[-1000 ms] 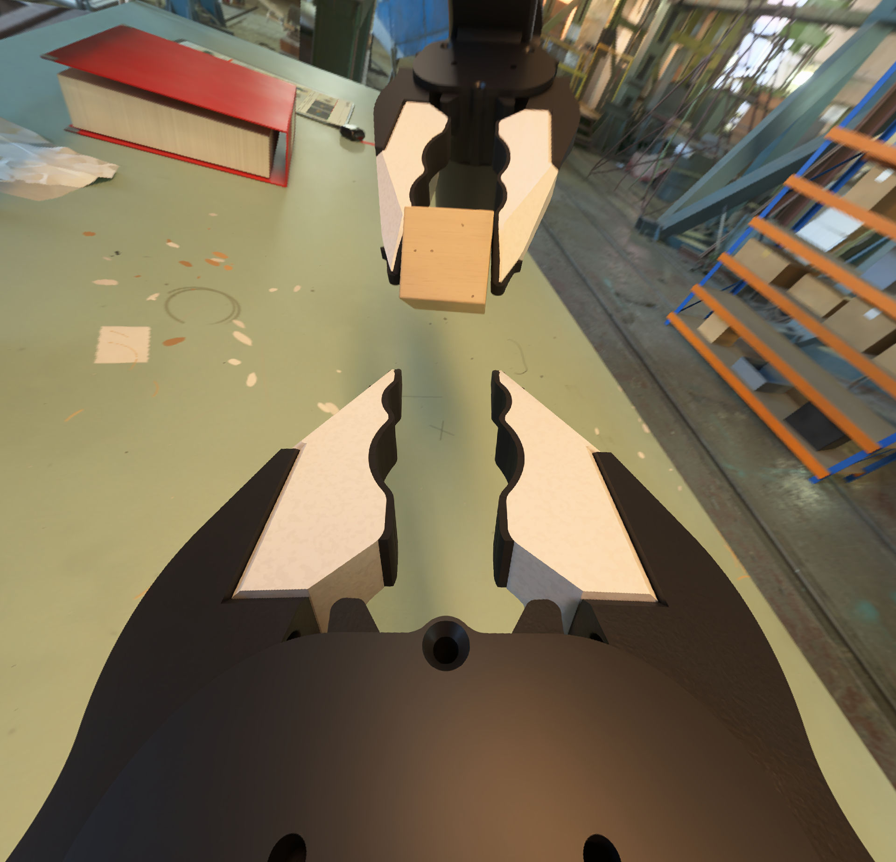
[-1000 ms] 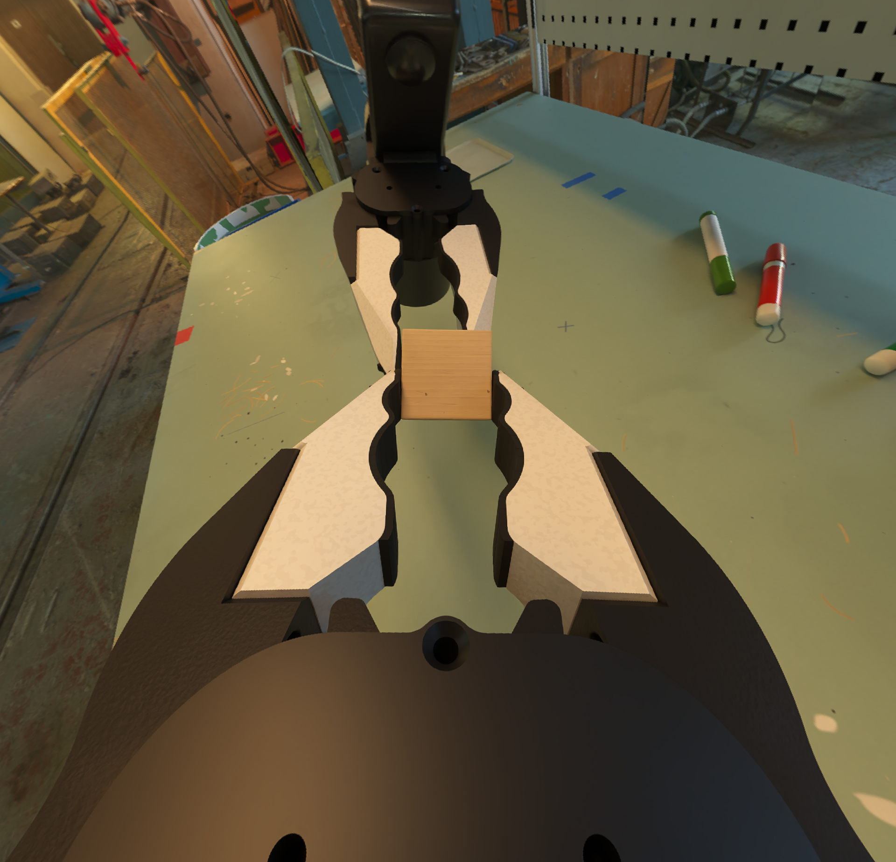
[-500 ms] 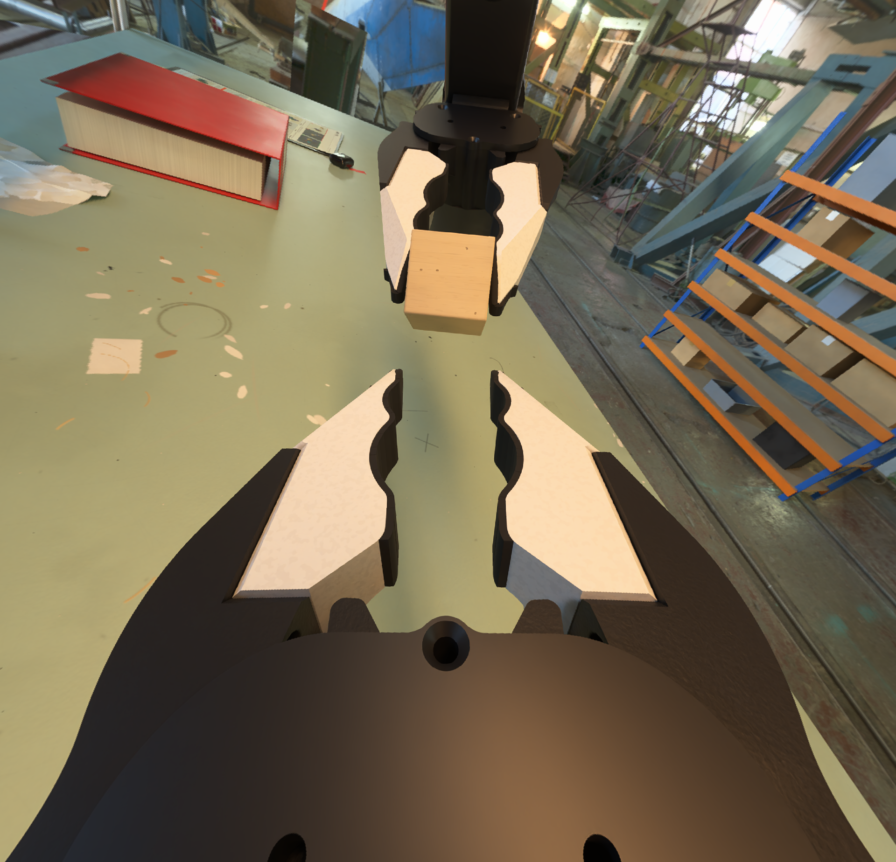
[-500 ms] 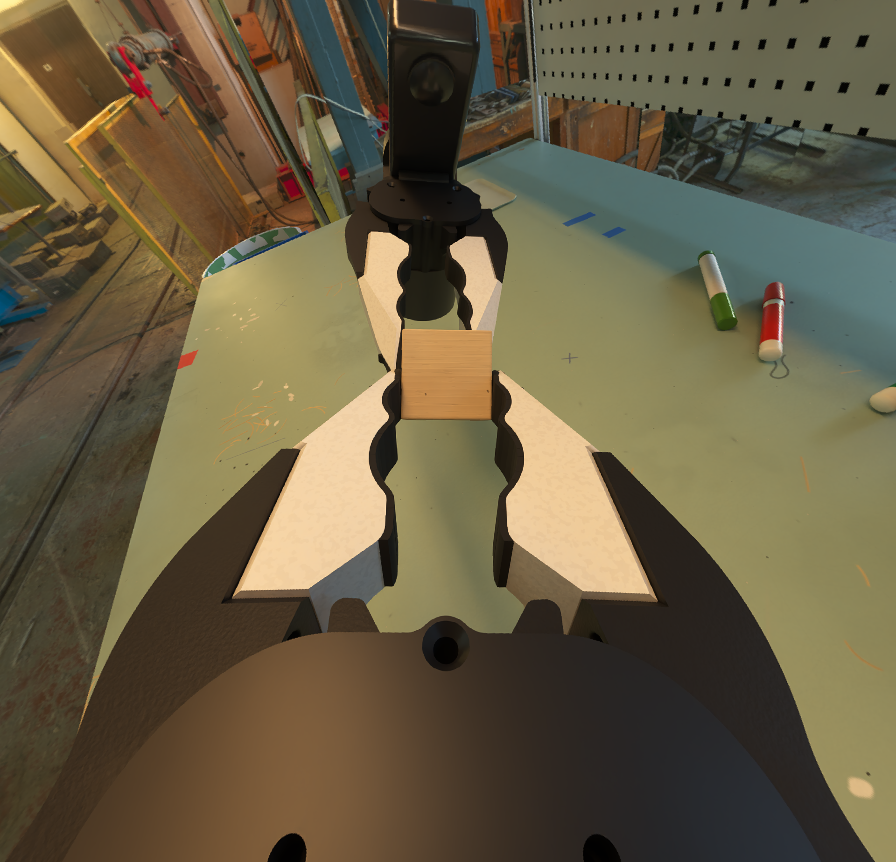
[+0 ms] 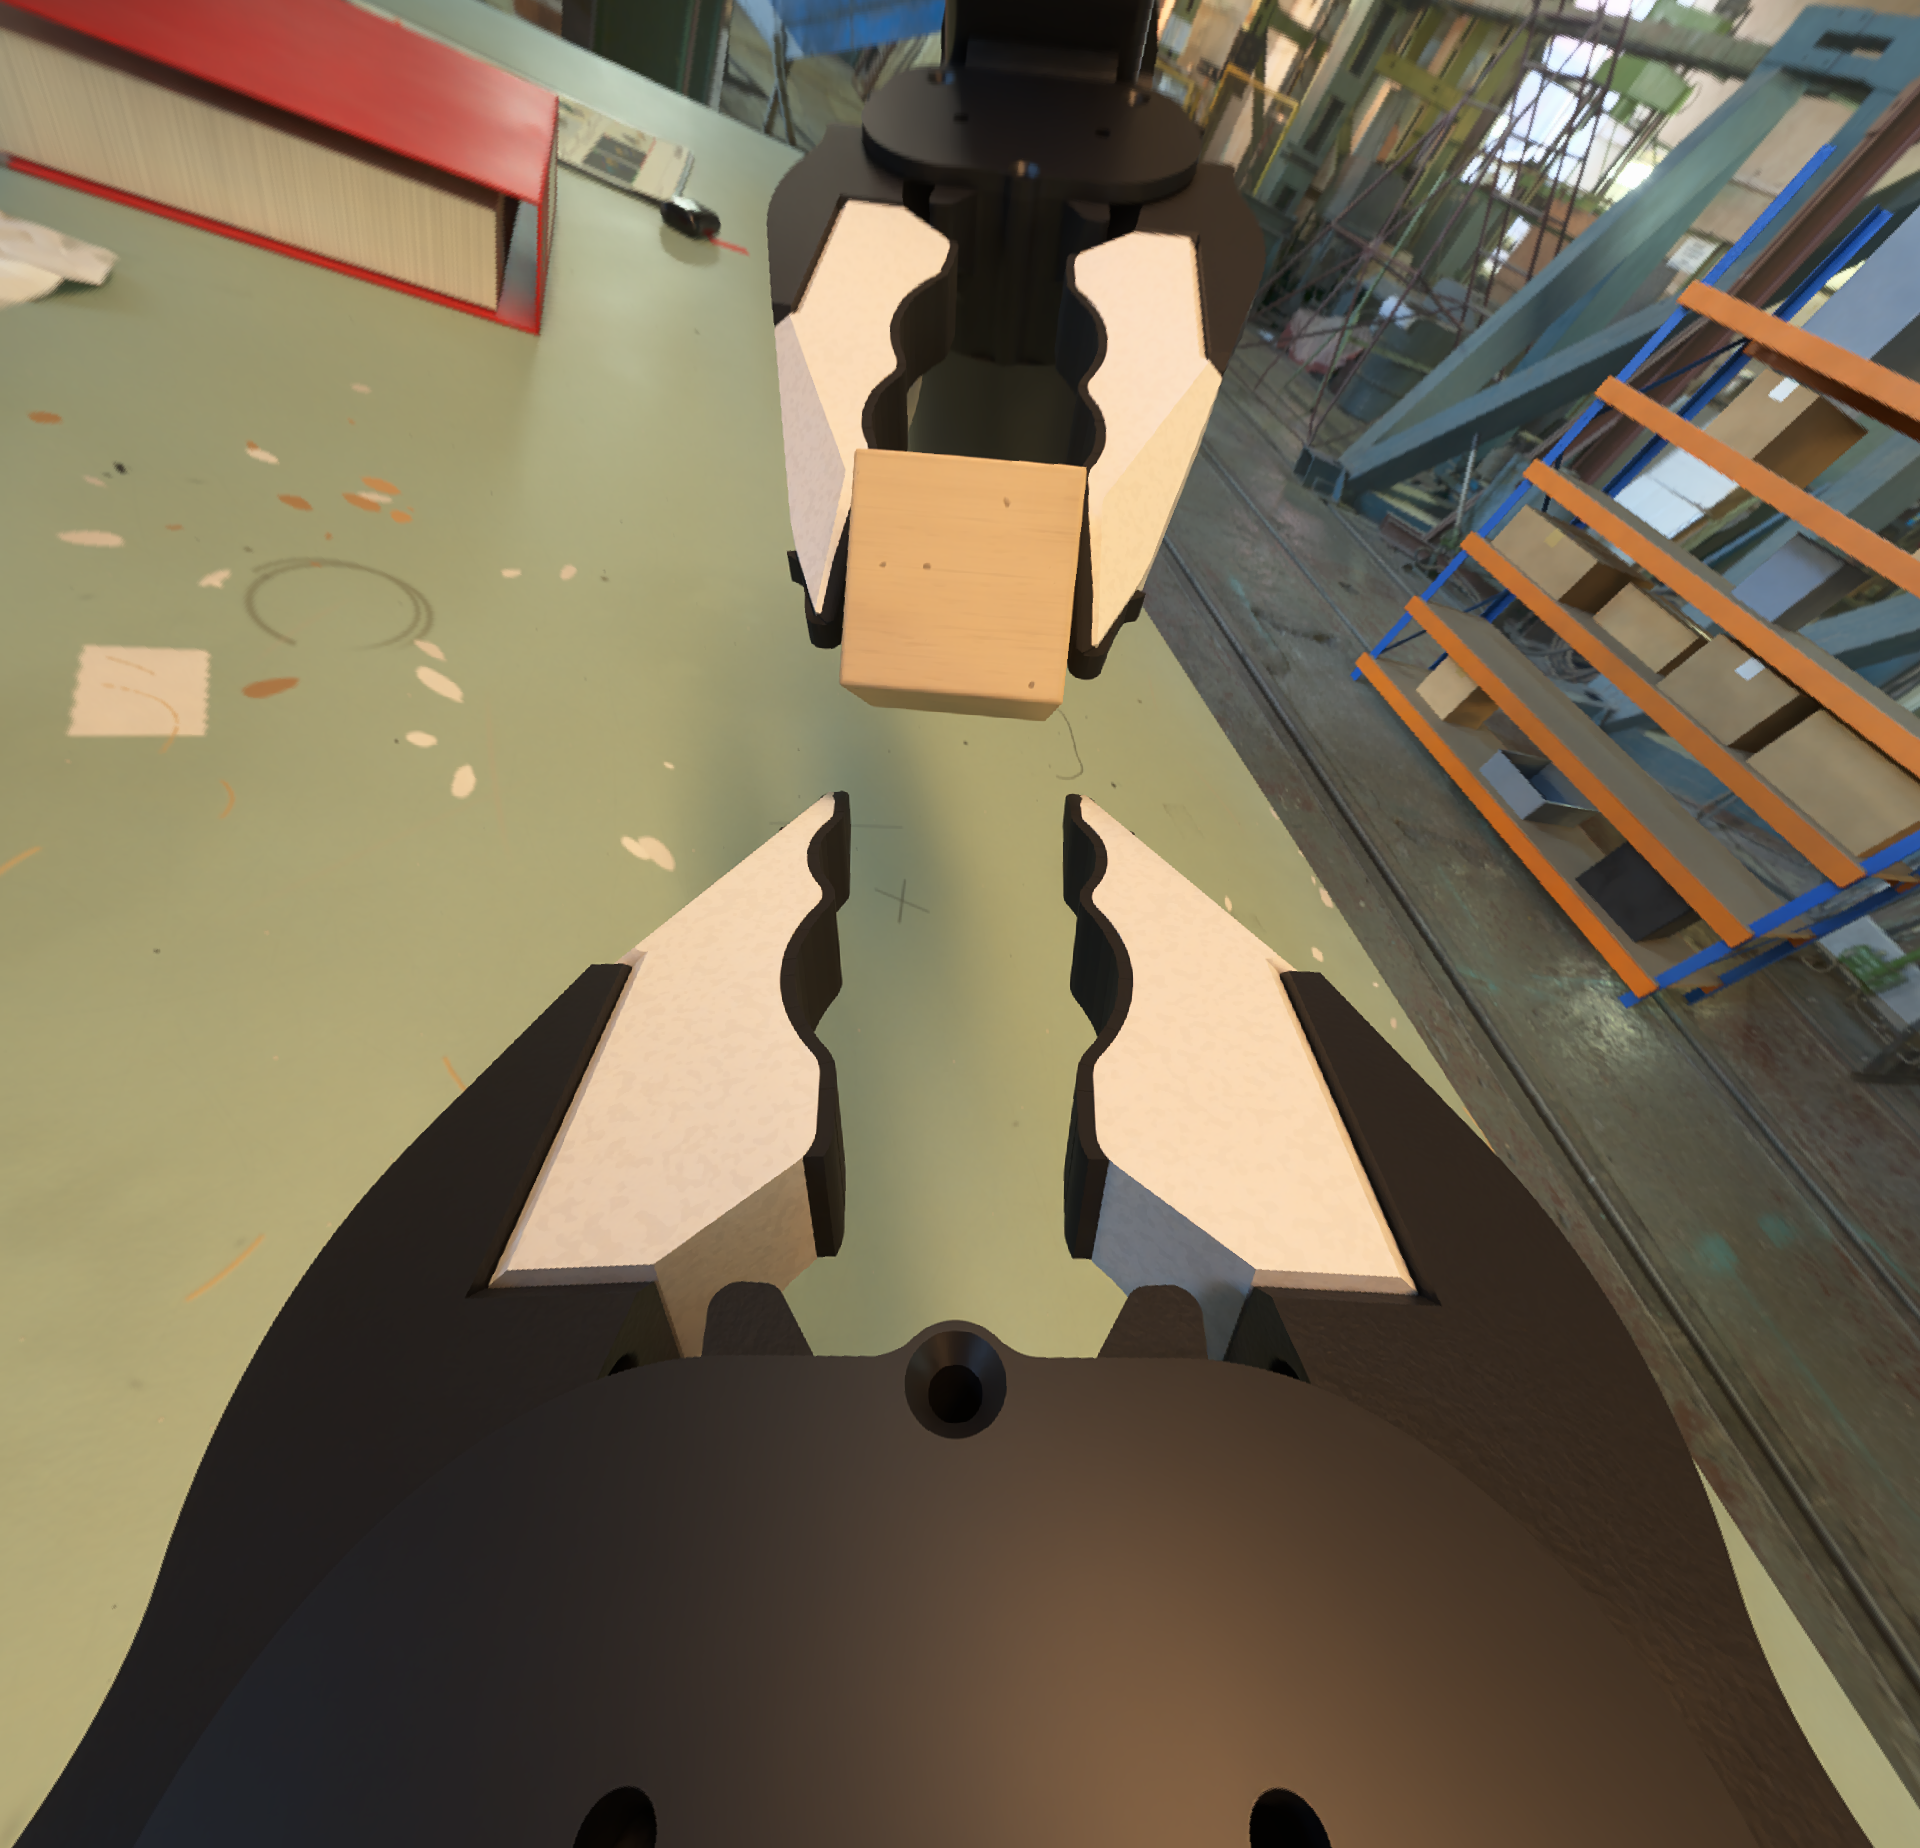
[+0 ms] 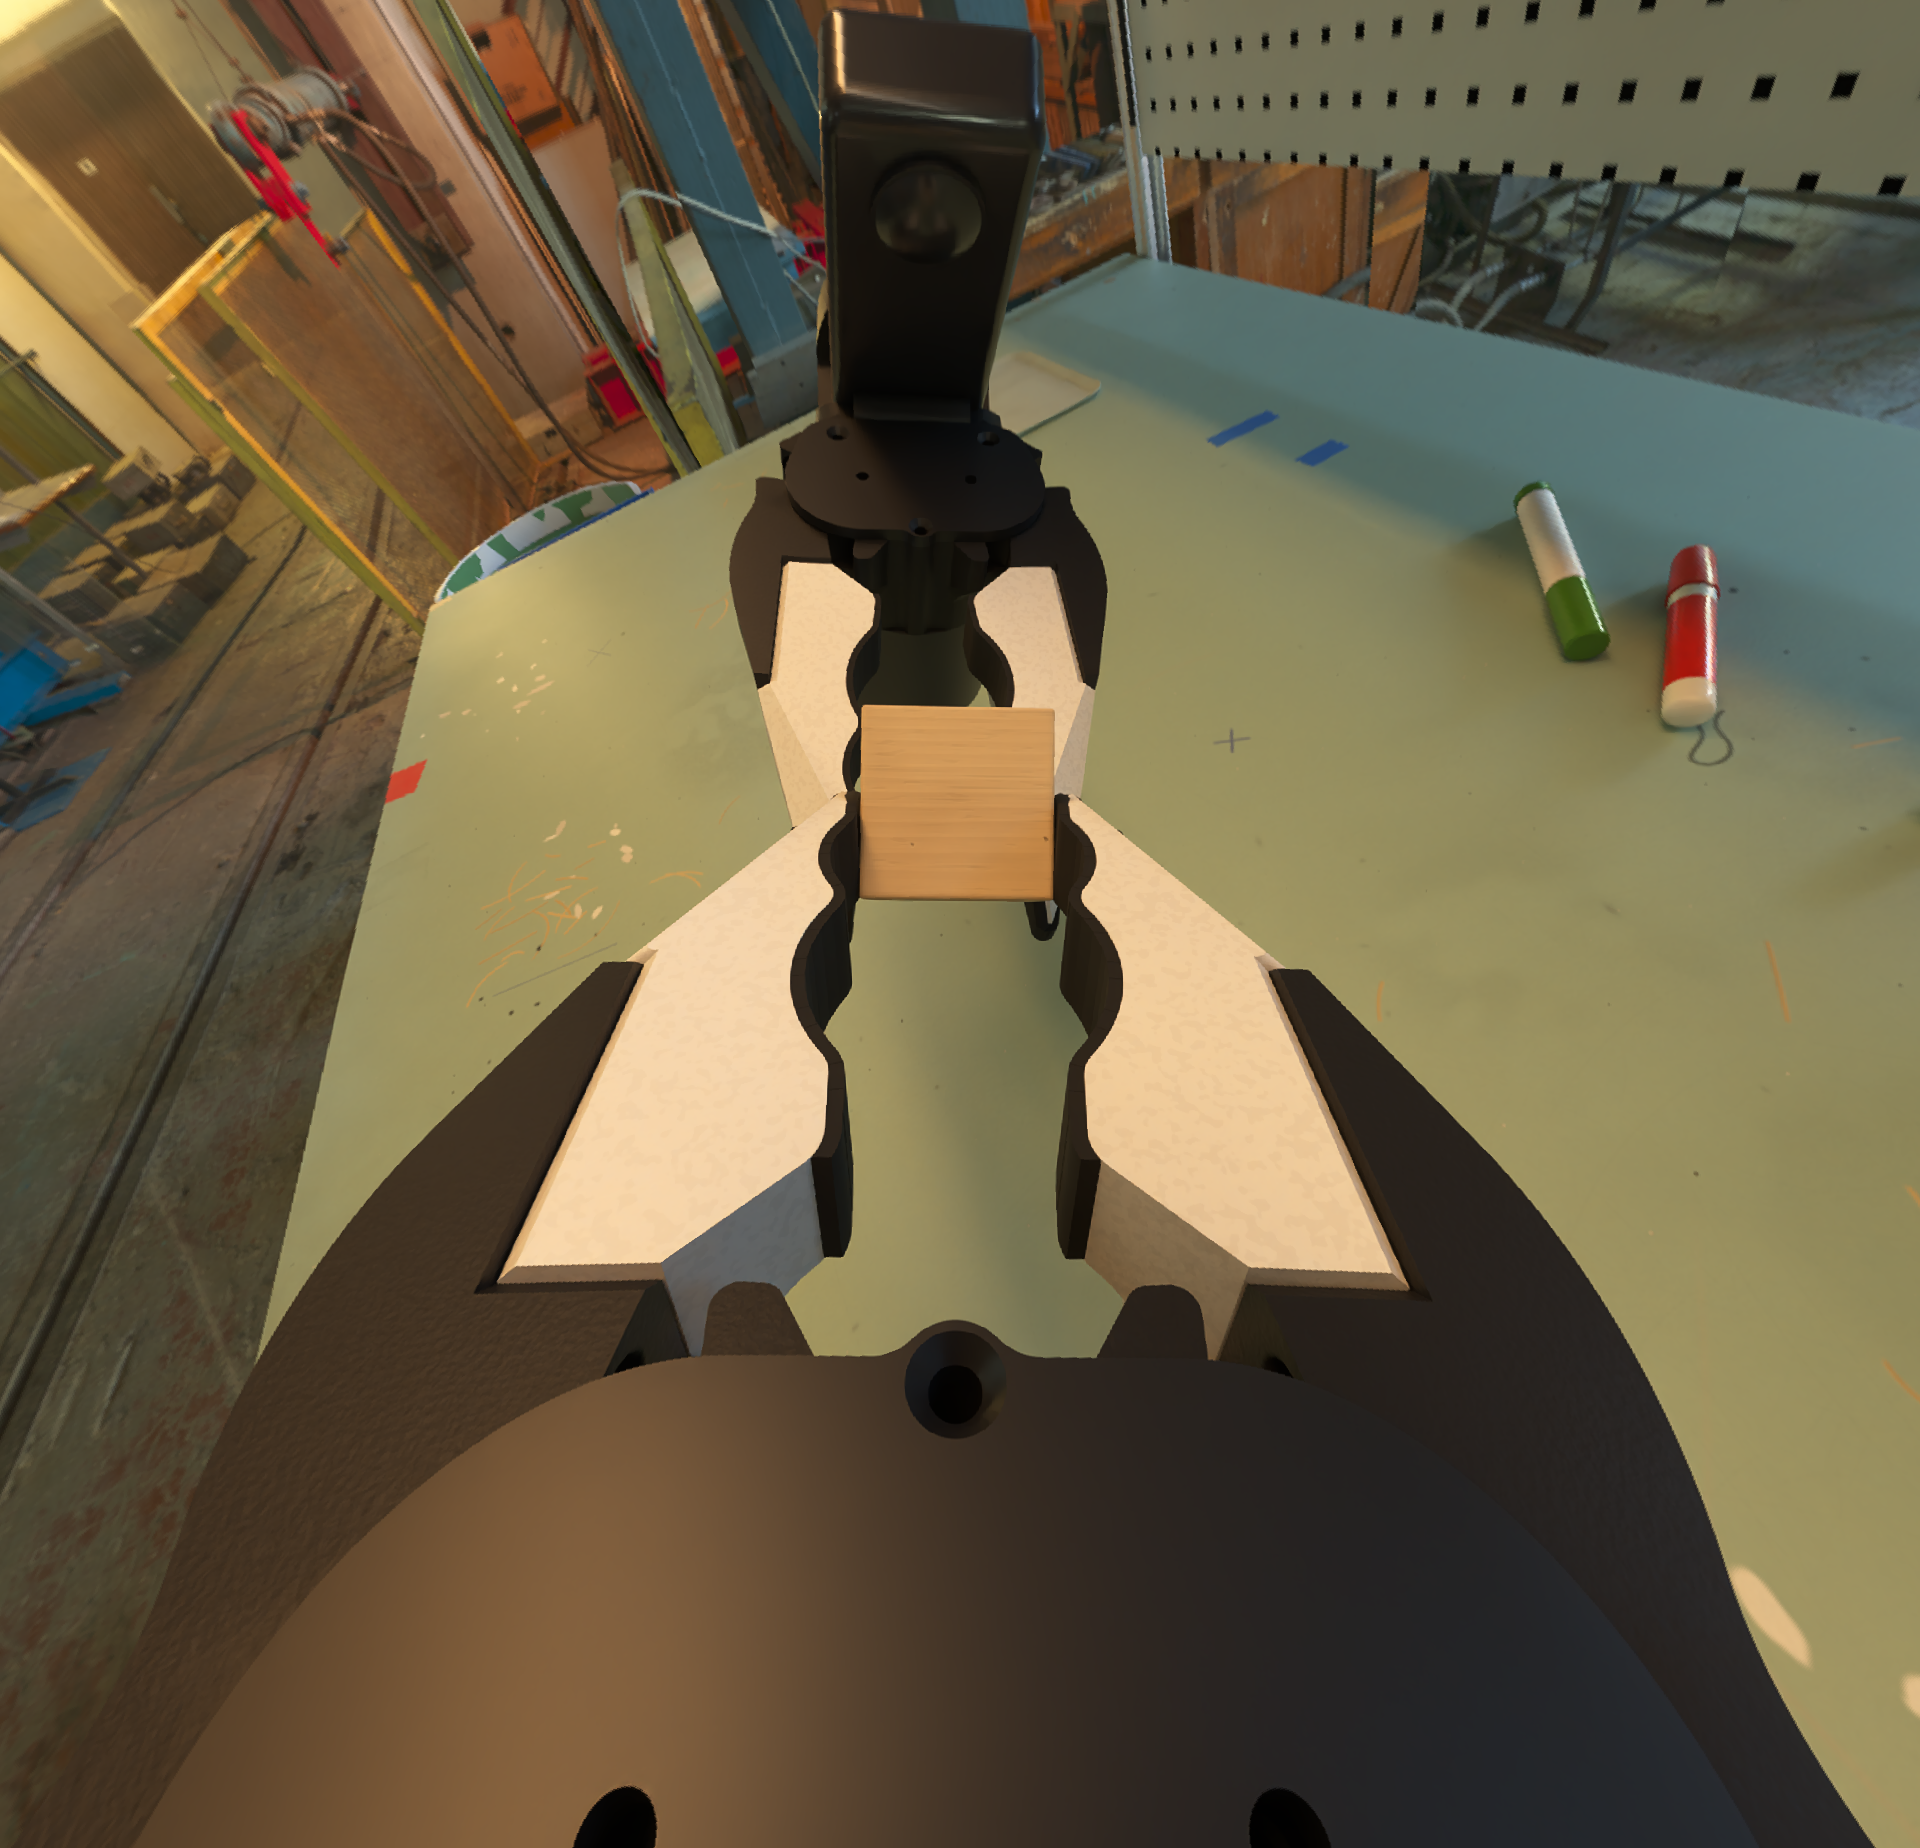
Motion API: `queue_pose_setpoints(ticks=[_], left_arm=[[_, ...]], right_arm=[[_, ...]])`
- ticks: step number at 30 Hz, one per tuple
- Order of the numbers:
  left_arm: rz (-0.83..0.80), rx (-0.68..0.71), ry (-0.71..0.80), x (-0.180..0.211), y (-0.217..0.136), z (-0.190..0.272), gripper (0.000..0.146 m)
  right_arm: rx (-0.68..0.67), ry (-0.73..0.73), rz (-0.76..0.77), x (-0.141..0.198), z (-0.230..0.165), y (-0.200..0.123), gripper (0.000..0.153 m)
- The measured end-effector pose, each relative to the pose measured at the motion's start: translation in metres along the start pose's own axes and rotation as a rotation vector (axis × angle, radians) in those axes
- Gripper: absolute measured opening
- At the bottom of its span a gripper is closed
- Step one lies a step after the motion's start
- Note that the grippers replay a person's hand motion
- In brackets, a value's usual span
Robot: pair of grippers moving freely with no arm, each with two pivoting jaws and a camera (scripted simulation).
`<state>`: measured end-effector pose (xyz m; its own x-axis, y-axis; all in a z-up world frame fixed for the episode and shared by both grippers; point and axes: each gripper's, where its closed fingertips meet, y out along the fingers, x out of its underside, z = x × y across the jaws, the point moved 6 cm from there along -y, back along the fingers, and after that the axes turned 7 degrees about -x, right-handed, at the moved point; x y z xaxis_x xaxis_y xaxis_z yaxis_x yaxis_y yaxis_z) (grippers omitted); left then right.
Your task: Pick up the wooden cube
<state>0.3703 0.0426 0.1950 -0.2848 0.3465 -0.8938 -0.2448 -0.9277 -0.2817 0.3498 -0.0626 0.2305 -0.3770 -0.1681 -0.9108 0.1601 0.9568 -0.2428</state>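
Note:
The wooden cube [image 6: 956, 806] is a light, plain block clamped between the fingertips of my right gripper [image 6: 956, 811]. It is held a little above the green table [image 6: 1455, 967]. In the left wrist view the cube [image 5: 956, 593] shows straight ahead, gripped by the right gripper [image 5: 956, 645] that faces me. My left gripper [image 5: 956, 811] is open and empty, its tips just short of the cube and not touching it. The left gripper's black body [image 6: 914, 489] shows beyond the cube in the right wrist view.
A red binder [image 5: 270, 136] and crumpled paper [image 5: 42, 260] lie at the far left. A green marker [image 6: 1558, 572] and a red marker [image 6: 1688, 635] lie to the right. The table edge [image 5: 1299, 863] runs close by, with floor and shelving [image 5: 1662, 655] beyond.
The right gripper has kept its hold on the cube. The two grippers drew slightly apart, then came closer, so the cube now looks larger in the left wrist view.

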Motion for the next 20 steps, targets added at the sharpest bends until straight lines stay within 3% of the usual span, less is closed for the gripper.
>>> queue_pose_setpoints(ticks=[10, 20], left_arm=[[0.08, 0.004, 0.006, -0.0084, -0.0047, 0.0066, 0.04], [0.08, -0.014, 0.016, -0.0092, -0.0054, 0.0077, 0.04]], right_arm=[[-0.024, -0.059, 0.114, -0.0064, -0.0047, -0.0007, 0.036], [-0.027, -0.059, 0.117, -0.0064, -0.0052, -0.0007, 0.036]])
